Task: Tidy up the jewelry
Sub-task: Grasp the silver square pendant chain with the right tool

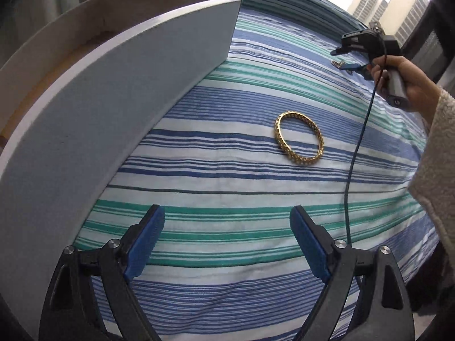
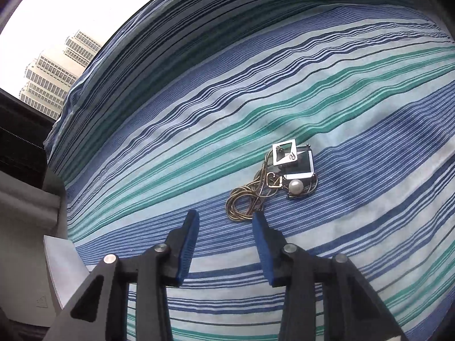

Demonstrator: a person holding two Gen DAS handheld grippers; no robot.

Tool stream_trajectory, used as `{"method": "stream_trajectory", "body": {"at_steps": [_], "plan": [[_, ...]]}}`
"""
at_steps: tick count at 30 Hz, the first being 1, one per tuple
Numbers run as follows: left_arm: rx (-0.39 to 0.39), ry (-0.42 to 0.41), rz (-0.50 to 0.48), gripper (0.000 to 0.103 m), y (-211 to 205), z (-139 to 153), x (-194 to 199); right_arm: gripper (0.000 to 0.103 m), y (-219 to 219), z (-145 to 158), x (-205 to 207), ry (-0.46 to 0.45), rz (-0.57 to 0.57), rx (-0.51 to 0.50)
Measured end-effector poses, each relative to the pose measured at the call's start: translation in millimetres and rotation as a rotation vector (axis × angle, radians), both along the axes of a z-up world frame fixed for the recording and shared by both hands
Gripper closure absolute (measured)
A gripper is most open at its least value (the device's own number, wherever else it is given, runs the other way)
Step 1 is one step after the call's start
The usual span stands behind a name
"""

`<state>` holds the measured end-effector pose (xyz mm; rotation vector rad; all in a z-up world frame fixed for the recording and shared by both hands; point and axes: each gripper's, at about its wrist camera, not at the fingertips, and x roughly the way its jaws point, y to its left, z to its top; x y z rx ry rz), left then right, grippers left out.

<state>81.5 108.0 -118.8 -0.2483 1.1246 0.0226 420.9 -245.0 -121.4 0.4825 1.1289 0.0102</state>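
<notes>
**Jewelry sorting: barely started, by the look of it**

Two lots of jewelry are seen lying loose on the striped bedspread (image 1: 227,170), so most of the job looks undone. A gold bangle (image 1: 299,139) is laid flat on the cover, to the right of the white box (image 1: 119,85) and clear of it. Nothing can be made out inside the box from this angle, since only its outer wall and a strip of the interior are shown, so whether anything has been put away cannot be told.

Further from the box, past the bangle, a tangle of chain necklace and pendants (image 2: 273,182) is bunched together, with a pearl piece and a square frame pendant piled on top.

The left hand-held gripper (image 1: 227,244) is held wide open over the bedspread, on the near side of the bangle, with nothing between its pads. The right hand-held gripper (image 2: 224,227) is partly closed but empty, its tips hovering just short of the chain loops.

A fair guess: the tangle gets picked up next, and the bangle is left for after.
</notes>
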Motion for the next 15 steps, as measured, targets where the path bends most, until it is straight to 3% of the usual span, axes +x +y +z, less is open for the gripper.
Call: {"method": "stream_trajectory", "body": {"at_steps": [6,9,12,13,15], "plan": [[-0.03,0.036,0.029,0.012,8,-12,-2,0.067,36,-3,11,-0.039,-0.072,-0.267],[-0.025,0.035,0.02,0.012,4,-12,-3,0.085,53,-7,12,-0.059,-0.052,-0.43],[-0.03,0.028,0.023,0.012,10,-9,-8,0.09,55,-8,4,-0.09,-0.008,-0.456],[-0.03,0.025,0.025,0.012,11,-7,-11,0.102,51,-7,-2,-0.096,0.0,-0.432],[-0.026,0.022,0.028,0.012,14,-6,-13,0.101,41,-2,-21,-0.11,0.036,-0.363]]}}
